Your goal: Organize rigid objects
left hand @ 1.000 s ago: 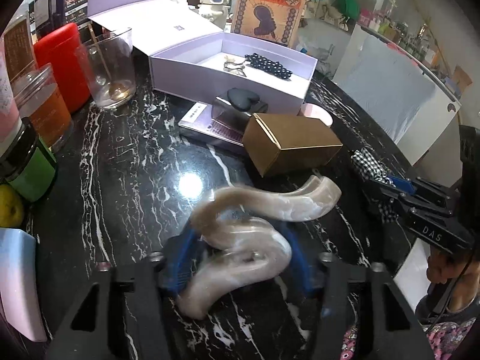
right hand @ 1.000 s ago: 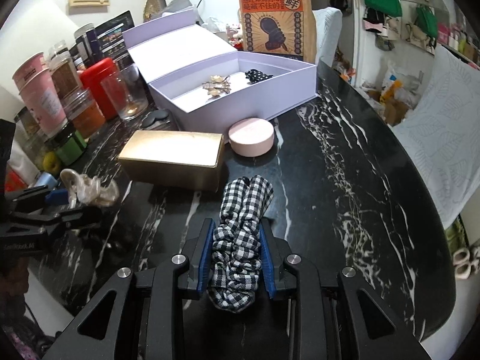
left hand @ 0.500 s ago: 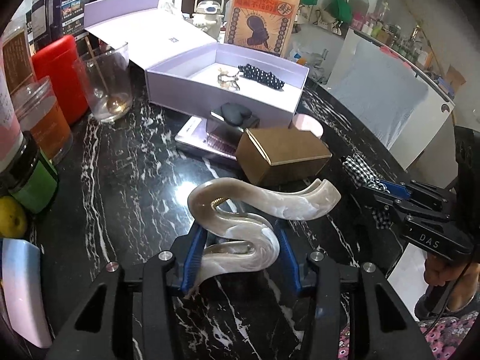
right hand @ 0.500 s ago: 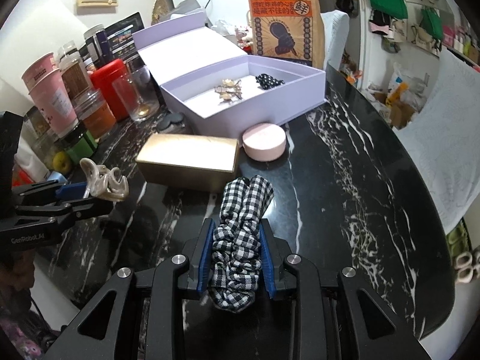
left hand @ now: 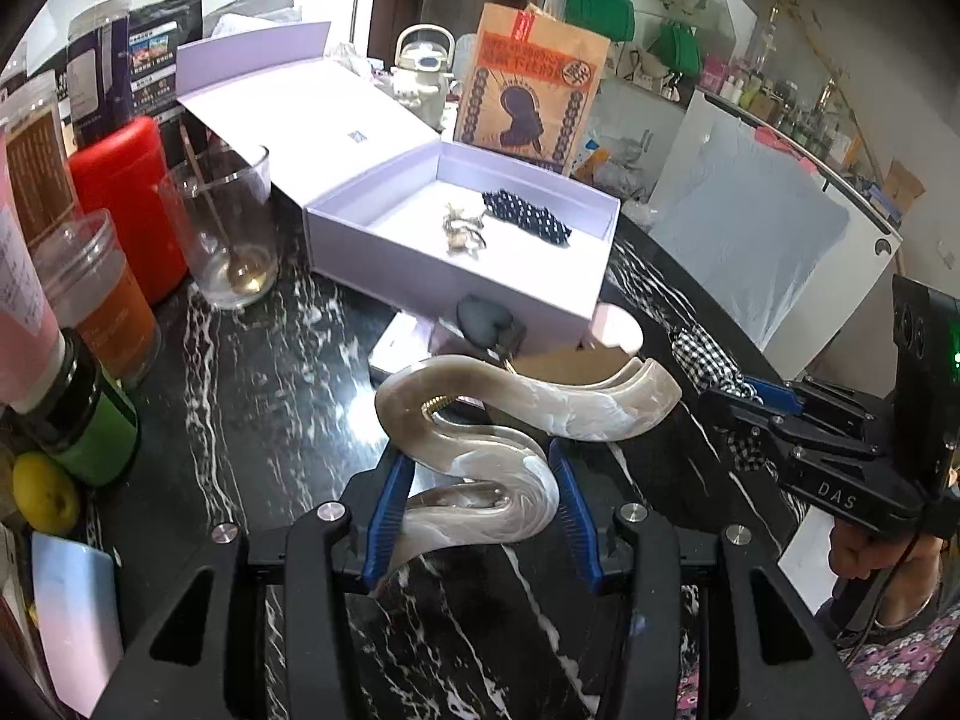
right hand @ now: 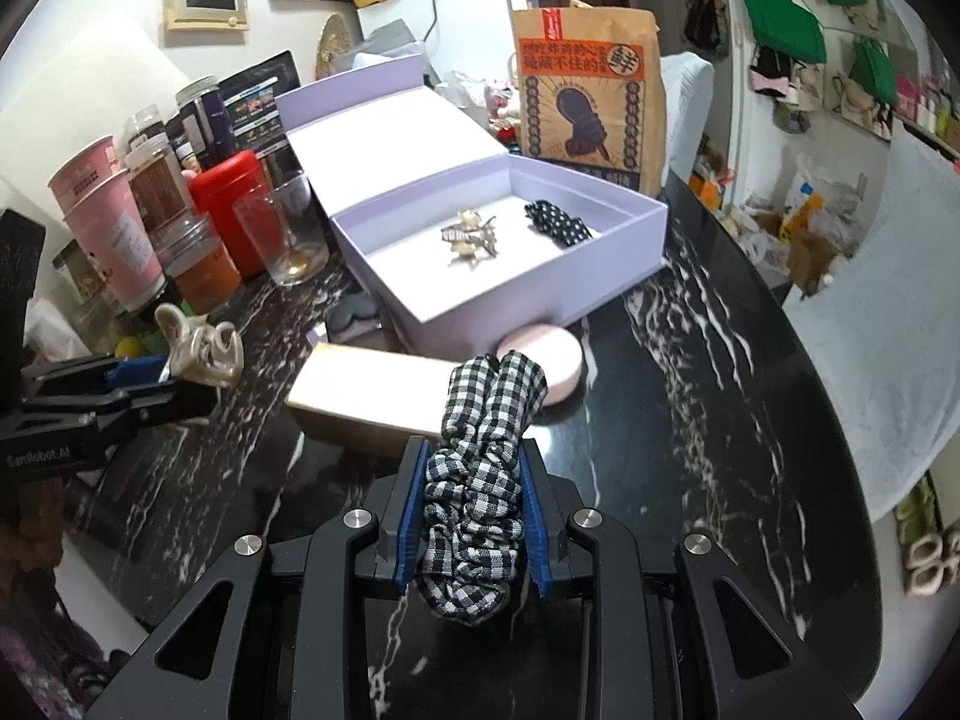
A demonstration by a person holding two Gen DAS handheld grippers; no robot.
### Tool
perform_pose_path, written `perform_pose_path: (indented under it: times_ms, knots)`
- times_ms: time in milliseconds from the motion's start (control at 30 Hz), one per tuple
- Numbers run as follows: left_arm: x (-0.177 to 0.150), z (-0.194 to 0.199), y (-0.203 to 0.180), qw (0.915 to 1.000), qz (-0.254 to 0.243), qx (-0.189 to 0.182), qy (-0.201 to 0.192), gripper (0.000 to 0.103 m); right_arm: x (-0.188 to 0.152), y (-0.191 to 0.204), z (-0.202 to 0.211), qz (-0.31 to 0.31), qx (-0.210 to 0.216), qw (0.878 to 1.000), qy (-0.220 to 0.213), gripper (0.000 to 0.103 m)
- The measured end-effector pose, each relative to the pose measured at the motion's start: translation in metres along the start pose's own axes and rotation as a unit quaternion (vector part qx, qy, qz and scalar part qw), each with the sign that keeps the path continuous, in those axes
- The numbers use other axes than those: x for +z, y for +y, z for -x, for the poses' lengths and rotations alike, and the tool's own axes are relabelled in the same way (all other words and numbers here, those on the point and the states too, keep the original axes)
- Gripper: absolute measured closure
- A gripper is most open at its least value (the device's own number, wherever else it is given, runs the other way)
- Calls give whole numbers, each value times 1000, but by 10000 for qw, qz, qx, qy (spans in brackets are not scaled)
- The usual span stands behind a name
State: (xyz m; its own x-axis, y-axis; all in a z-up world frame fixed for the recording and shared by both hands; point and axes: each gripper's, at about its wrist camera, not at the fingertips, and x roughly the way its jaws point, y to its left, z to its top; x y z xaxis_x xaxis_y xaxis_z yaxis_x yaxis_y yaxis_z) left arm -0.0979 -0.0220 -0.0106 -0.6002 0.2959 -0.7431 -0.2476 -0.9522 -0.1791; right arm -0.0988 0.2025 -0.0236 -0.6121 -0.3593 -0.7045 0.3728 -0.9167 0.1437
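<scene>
My left gripper [left hand: 474, 504] is shut on a large beige marbled hair claw clip [left hand: 516, 420] and holds it above the black marble table [left hand: 252, 384]; the clip also shows in the right wrist view [right hand: 201, 348]. My right gripper [right hand: 471, 516] is shut on a black-and-white checked scrunchie [right hand: 480, 450], also held above the table. An open lilac box [right hand: 510, 258] stands behind, holding a gold hair clip [right hand: 471, 237] and a dotted black hair tie [right hand: 558, 225]. In the left wrist view the box [left hand: 462, 246] lies straight ahead.
A gold box [right hand: 372, 396] and a pink round case [right hand: 555, 363] lie in front of the lilac box. A black heart-shaped item [left hand: 483, 321] rests on a flat package. A glass [left hand: 225, 228], red canister [left hand: 129, 198] and jars crowd the left. A paper bag [right hand: 591, 102] stands behind.
Both grippers have risen and moved forward toward the lilac box, each still holding its item. The claw clip has been lifted clear of the table.
</scene>
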Motion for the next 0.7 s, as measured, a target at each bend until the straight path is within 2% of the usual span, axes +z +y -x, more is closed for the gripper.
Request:
perform_pose_path:
  times_ms: [700]
  knots:
    - [45, -10, -5, 9996, 12, -28, -266, 57, 41, -9, -7, 495, 189, 9984, -171, 75]
